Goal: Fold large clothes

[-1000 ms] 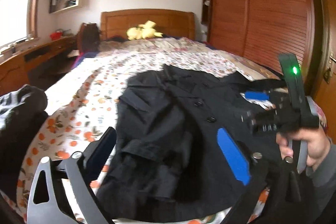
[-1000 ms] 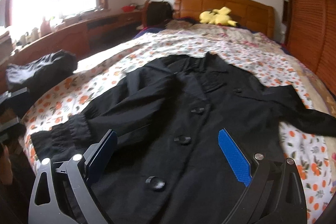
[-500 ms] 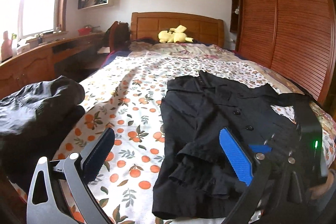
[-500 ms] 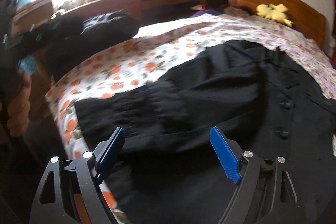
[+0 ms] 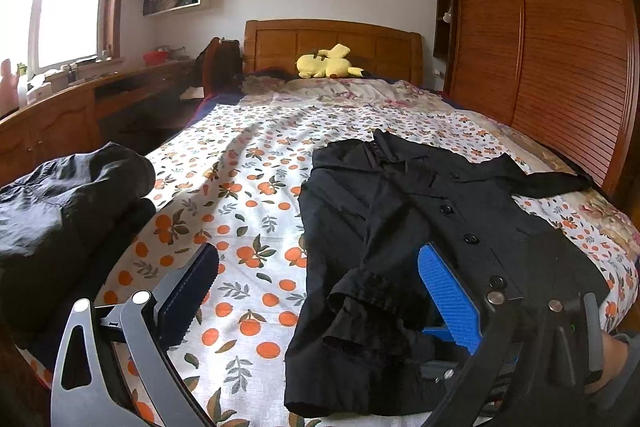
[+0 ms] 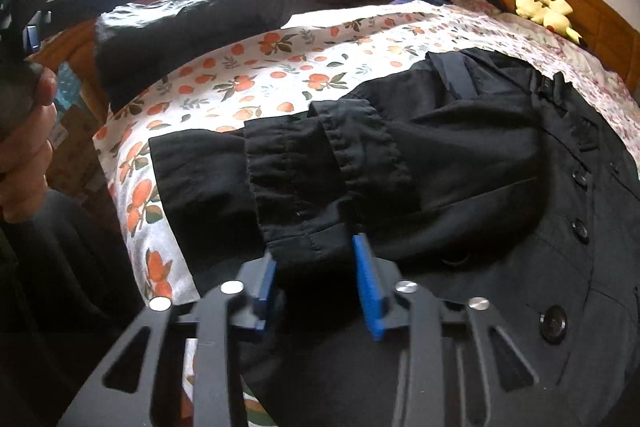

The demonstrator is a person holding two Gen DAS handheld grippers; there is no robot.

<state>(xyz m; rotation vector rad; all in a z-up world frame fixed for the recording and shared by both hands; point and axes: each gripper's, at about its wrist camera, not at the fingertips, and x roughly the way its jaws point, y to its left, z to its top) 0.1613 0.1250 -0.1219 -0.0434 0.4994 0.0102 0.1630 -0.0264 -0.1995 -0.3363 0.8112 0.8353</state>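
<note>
Blue ribbed pads line the right gripper [image 6: 316,267], whose fingers [image 6: 366,279] have narrowed around the gathered cuff [image 6: 304,179] of a black buttoned cotton coat [image 6: 500,155]; whether they pinch the cloth, I cannot tell. The left gripper [image 5: 316,291] hangs wide apart, holding nothing, above the orange-print white bedsheet [image 5: 240,187]. The coat lies flat at the bed's foot, its sleeve folded across the front. At ten o'clock sits a dark bundled garment [image 5: 60,203]; at twelve, a yellow plush toy [image 5: 328,63].
</note>
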